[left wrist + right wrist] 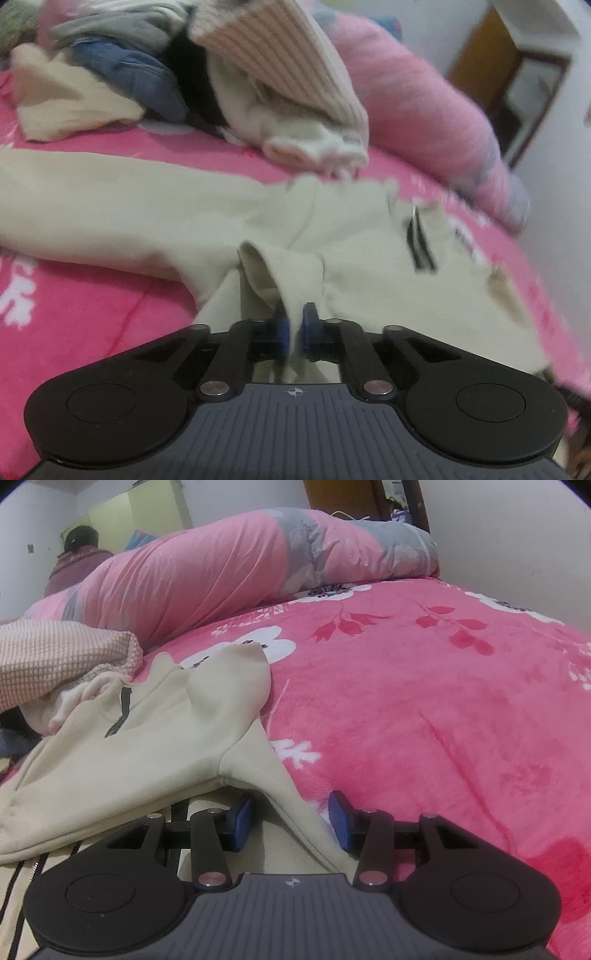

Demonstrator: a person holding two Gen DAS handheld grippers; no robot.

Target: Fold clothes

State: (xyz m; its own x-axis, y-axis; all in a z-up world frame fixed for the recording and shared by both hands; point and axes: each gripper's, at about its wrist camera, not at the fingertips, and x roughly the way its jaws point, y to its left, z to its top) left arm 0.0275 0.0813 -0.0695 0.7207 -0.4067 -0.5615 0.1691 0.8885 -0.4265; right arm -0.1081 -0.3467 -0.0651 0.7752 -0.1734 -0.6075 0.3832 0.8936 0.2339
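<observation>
A cream zip-up sweatshirt [354, 236] with a black zip lies spread on the pink flowered bedspread [92, 306]. My left gripper [294, 328] is shut on a raised fold of its cloth, which stands up between the blue pads. In the right wrist view the same cream sweatshirt [159, 738] lies to the left, its hood toward the pillow. My right gripper [291, 821] is open, and a sleeve or edge of the garment runs between its blue pads [243, 818] without being pinched.
A heap of unfolded clothes [229, 74] sits at the back of the bed: a ribbed pink-white knit, blue denim, cream pieces. A long pink and grey pillow [236, 561] lies along the wall. A person [77, 557] sits beyond it. A wooden door [509, 74] stands at right.
</observation>
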